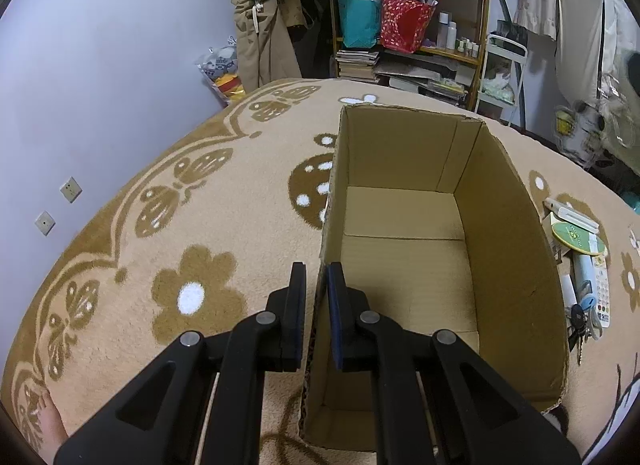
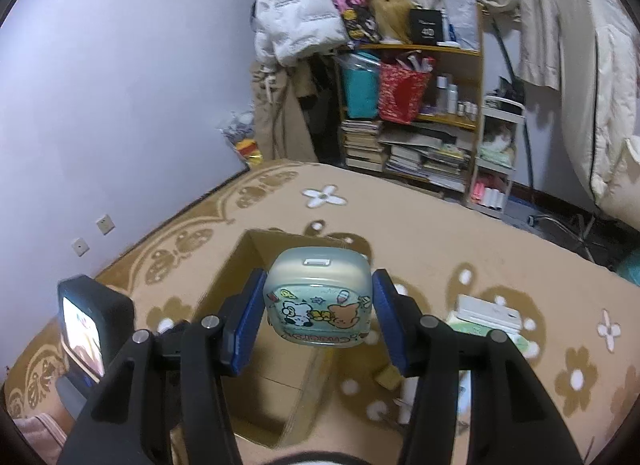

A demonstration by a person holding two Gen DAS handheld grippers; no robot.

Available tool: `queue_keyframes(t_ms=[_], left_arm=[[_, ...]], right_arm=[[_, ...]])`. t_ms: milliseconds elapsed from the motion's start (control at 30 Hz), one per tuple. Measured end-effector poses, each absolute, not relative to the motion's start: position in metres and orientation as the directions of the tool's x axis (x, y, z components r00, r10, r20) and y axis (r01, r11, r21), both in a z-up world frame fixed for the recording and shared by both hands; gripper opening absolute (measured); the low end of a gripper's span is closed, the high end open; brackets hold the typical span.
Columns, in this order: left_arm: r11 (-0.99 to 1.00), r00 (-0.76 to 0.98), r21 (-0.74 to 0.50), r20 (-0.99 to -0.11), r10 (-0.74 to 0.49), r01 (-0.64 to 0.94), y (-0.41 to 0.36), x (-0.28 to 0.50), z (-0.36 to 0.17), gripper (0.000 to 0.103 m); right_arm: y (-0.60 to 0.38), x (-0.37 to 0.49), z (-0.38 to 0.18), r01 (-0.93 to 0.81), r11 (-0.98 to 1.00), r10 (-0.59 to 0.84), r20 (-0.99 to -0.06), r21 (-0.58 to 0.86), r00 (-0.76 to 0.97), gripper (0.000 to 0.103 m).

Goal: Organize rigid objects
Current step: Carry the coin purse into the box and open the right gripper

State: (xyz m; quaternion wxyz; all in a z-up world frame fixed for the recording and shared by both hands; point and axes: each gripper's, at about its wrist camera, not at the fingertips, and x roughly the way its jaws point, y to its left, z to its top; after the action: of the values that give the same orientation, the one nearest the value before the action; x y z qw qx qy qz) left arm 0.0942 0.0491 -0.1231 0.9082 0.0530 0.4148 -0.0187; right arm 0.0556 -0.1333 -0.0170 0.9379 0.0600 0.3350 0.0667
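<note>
Left gripper (image 1: 318,277): its two fingers pinch the near left wall of the cardboard box (image 1: 504,201), one finger outside and one inside.
Cardboard box: it sits open on the tan flower rug (image 1: 192,201). I see nothing inside it.
Right gripper (image 2: 319,297): it squeezes a small cartoon tin (image 2: 318,297) between its blue pads.
Cartoon tin: it is up in the air over the open box, held on both sides. It has a puppy and a bear drawn on it.
Small things (image 1: 580,257): a round green lid, a remote, tubes and keys lie on the rug just right of the box.
Shelf (image 1: 424,25): it stands by the far wall, full of bags, bottles and books.
</note>
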Motion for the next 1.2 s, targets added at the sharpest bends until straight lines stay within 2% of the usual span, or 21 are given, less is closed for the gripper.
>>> queue_keyframes(t_ms=[300,533,1067,1200], left_arm=[[0.994,0.66,0.071,-0.751,-0.003,0.086,0.054,0.094,-0.124,0.01],[0.994,0.66,0.066,-0.751,-0.007,0.085,0.055,0.093,-0.125,0.01],[0.994,0.652,0.047,-0.758,-0.029,0.099,0.055,0.094,-0.127,0.011],[0.993,0.657,0.075,-0.754,0.0,0.086,0.053,0.094,-0.127,0.01]], right_arm=[[-0.112,0.066,-0.072,-0.141,0.967,0.252,-0.706,0.213,0.662,0.057],[-0.113,0.059,-0.1,-0.167,0.951,0.306,-0.73,0.259,0.611,0.057],[-0.113,0.057,-0.101,-0.181,0.942,0.332,-0.706,0.282,0.626,0.057],[-0.117,0.053,-0.094,-0.17,0.95,0.308,-0.702,0.261,0.642,0.057]])
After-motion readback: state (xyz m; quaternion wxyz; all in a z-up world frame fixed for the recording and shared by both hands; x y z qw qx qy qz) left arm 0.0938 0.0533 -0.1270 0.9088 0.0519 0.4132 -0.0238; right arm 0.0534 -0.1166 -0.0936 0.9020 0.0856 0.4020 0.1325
